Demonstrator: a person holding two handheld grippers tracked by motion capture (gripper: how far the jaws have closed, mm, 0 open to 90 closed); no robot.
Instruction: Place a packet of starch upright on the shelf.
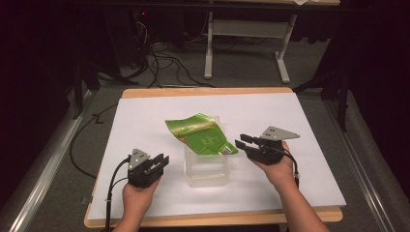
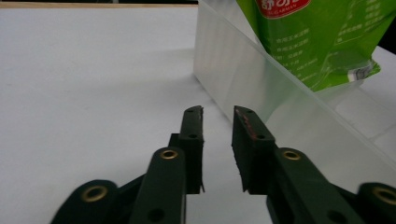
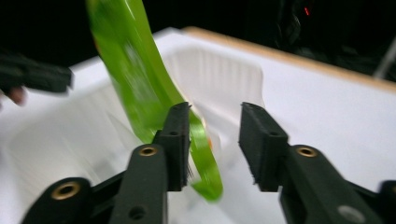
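The green snack pouch (image 1: pixel 202 133) lies tilted across the clear plastic tub (image 1: pixel 206 170), its ends overhanging the rim, mid-counter (image 1: pixel 309 145). The left tongs (image 1: pixel 159 163) stand narrowly parted and empty just beside the tub's left wall. The right tongs (image 1: pixel 243 141) gape beside the pouch's near corner, pads not pressing it. Bare counter lies wide on both sides.

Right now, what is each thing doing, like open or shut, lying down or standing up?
Green pouch: sealed, tilted, lying across the box rim, nothing gripping it.
Clear plastic box: upright on the table, no lid.
Left gripper: jaws apart, nothing between them, beside the box.
Right gripper: jaws apart, pouch edge in the gap, not pinched.
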